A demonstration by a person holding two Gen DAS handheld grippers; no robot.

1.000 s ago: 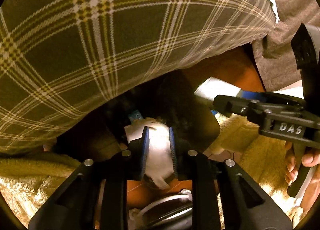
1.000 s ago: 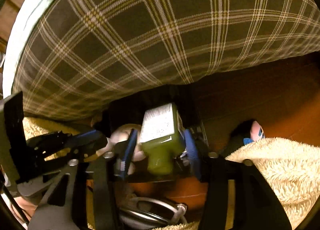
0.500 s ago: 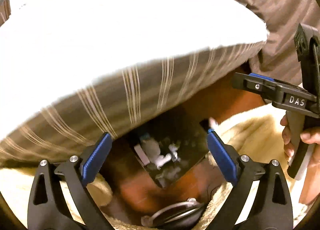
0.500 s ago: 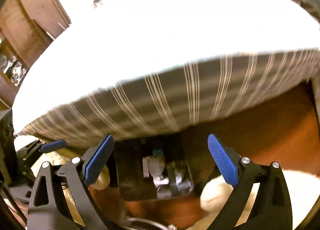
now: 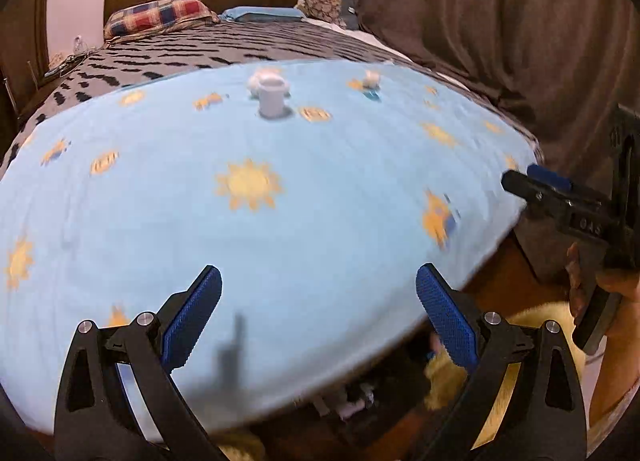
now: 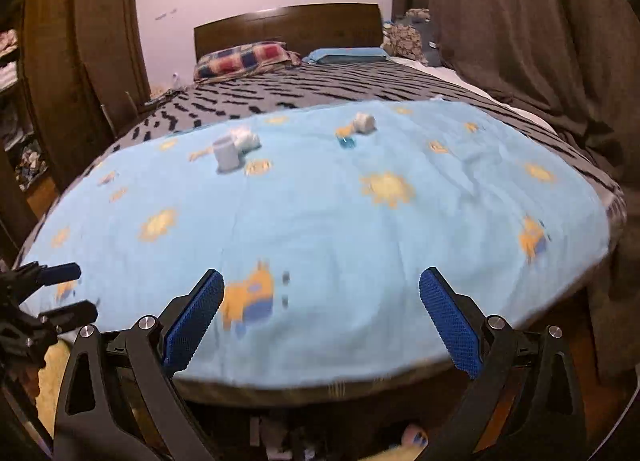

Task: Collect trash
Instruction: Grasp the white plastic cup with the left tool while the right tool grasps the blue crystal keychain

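Grippers both empty now, fingers spread wide. Left gripper (image 5: 318, 315) had a white crumpled scrap pinched a second ago, right gripper (image 6: 322, 319) had a green bottle with a white label; both items gone from between the blue pads. Views have swung up from the dark bin under the plaid bed edge to the bed top. Bin (image 5: 352, 401) now only a dark sliver with white scraps at the bottom edge, below the mattress. Remaining trash on the light blue sun-print blanket (image 5: 280, 201), far from both grippers: white cup (image 5: 272, 99) upright with a white wad just behind it, second small white wad (image 6: 364, 123) beside a blue bit further right. Right gripper also visible at the left view's right edge, a hand (image 5: 616, 293) on its handle
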